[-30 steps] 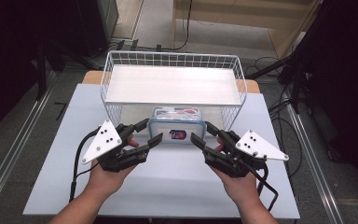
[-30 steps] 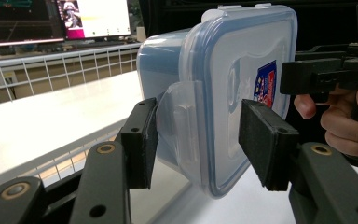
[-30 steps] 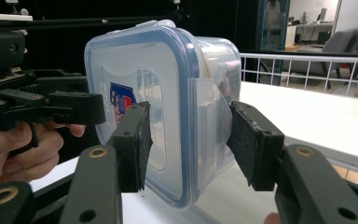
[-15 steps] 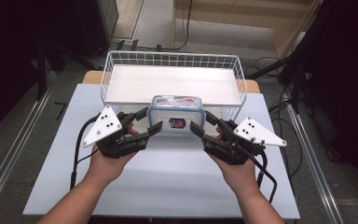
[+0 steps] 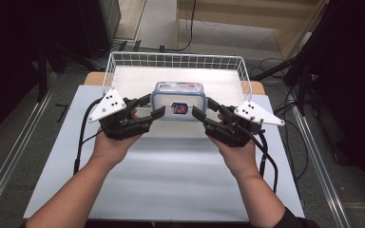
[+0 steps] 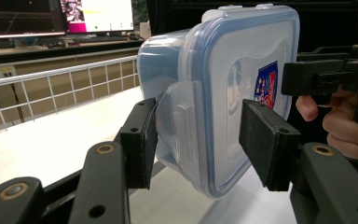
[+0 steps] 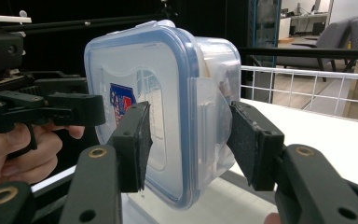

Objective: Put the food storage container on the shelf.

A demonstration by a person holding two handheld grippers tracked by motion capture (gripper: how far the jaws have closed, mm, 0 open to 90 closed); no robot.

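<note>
Both hands have carried the plastic box (image 5: 178,101) forward and a little up since the earlier pictures, from the near part of the table (image 5: 161,190) to the front rim of the wire basket (image 5: 123,61). It now hangs off the table, lid (image 6: 242,93) facing the person, just at or over the near wall of the basket.

In the high view the left gripper (image 5: 147,105) holds the box's left end and the right gripper (image 5: 203,107) its right end. Each gripper view shows the two black pads pinching across a side clip and the lid's edge: one pad on the lid face, the other on the clear body behind it. The jaws stand part-way closed, held apart by the box.

Judging from this, the risks come from the grip and the basket wall. The pads bite on smooth plastic near the rim, not around the body, so the box could pivot or slip if one hand leads the other. Pressure on a clip might spring it and loosen the lid. Its lower edge also looks close to the top wire; too low a path would catch there and tip the box out of the pinch.
</note>
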